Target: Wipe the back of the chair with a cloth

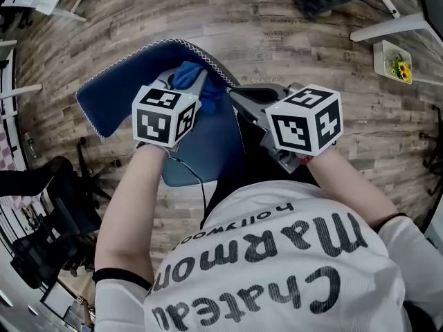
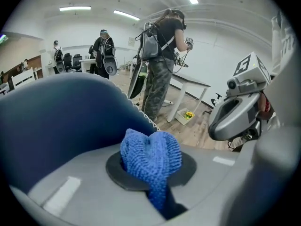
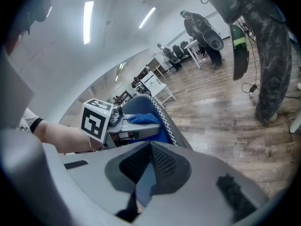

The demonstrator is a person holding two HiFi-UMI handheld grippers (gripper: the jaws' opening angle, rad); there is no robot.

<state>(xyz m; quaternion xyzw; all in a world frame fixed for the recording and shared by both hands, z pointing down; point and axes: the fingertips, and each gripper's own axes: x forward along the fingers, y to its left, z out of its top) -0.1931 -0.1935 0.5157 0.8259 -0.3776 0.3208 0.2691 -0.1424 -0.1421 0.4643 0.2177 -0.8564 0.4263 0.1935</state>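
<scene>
The left gripper (image 2: 153, 173) has its fingers clamped on a bunched blue cloth (image 2: 150, 157), which bulges out past the pads. That way the cloth, not the hard fingers, meets the upholstery. In the head view it sits at upper centre, against the blue chair back (image 1: 128, 81) near its stitched top rim. The right gripper (image 3: 150, 147) hangs right of the chair, clear of the wiping. Its fingers seem closed tip to tip on nothing, though the bluish sliver between them is hard to read. Judging by this, wiping is at the rim.
</scene>
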